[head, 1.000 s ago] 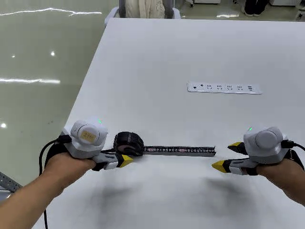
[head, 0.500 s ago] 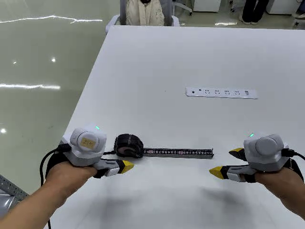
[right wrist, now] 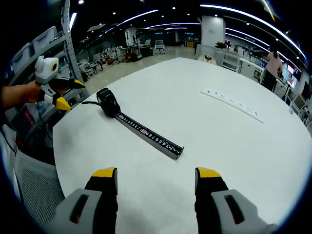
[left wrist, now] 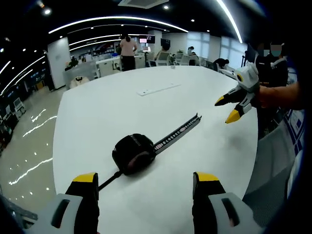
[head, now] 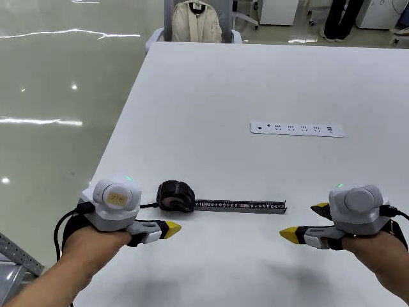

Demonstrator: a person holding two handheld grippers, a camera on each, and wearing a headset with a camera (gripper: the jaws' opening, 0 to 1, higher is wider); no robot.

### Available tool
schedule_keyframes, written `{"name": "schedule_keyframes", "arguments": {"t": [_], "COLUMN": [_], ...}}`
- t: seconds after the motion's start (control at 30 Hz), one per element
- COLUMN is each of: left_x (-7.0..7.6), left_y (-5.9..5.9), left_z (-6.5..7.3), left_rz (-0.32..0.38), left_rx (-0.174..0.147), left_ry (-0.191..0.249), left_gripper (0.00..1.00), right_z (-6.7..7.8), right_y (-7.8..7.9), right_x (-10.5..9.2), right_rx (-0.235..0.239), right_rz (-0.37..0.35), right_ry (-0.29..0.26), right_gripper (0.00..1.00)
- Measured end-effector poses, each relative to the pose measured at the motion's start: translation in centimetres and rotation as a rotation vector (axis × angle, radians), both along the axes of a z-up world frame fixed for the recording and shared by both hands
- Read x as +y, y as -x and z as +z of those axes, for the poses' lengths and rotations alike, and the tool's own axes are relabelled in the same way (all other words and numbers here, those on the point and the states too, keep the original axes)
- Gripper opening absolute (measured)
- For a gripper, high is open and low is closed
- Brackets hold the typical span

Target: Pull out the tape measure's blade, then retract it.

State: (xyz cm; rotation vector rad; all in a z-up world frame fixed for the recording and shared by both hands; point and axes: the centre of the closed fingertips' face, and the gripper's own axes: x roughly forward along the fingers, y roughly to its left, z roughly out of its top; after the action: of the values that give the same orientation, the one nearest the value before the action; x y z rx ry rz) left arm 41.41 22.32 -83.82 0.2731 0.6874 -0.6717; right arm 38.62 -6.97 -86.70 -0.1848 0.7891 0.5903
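Note:
A black tape measure case [head: 176, 196] lies on the white table [head: 211, 96], its blade [head: 239, 206] drawn out flat to the right and ending in a hook. My left gripper [head: 167, 225] is open, just in front of the case and apart from it. In the left gripper view the case [left wrist: 134, 153] and blade [left wrist: 178, 131] lie beyond the left gripper [left wrist: 145, 178]. My right gripper [head: 304, 220] is open, a little right of the blade tip, holding nothing. The right gripper view has the blade [right wrist: 148, 132] and case [right wrist: 108, 101] ahead of the right gripper [right wrist: 156, 173].
A white power strip [head: 297, 129] lies further back on the right of the table. The table's left edge runs close beside the left hand, with shiny floor beyond. A chair with a jacket [head: 195, 19] stands at the far end.
My left gripper has drawn back from the tape case, which it was against a second ago. The right gripper has eased slightly toward me. The blade stays out at the same length.

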Motion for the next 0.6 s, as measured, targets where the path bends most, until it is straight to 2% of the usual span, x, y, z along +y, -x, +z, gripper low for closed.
{"name": "schedule_keyframes", "arguments": {"t": [0.23,0.6], "left_x": [0.6,1.2], "left_y": [1.1,2.9], "left_z": [0.3,1.0], "left_rz": [0.027,0.059], "left_rx": [0.001,-0.007], "left_ry": [0.01,0.033], "left_gripper": [0.79,0.81], "right_z": [0.2,1.5], "right_y": [1.1,2.9], "right_x": [0.2,0.4], "right_rx": [-0.002,-0.016], "right_rz": [-0.019,-0.051], "right_ry": [-0.002,-0.009], "right_gripper": [0.67,0.7]}}
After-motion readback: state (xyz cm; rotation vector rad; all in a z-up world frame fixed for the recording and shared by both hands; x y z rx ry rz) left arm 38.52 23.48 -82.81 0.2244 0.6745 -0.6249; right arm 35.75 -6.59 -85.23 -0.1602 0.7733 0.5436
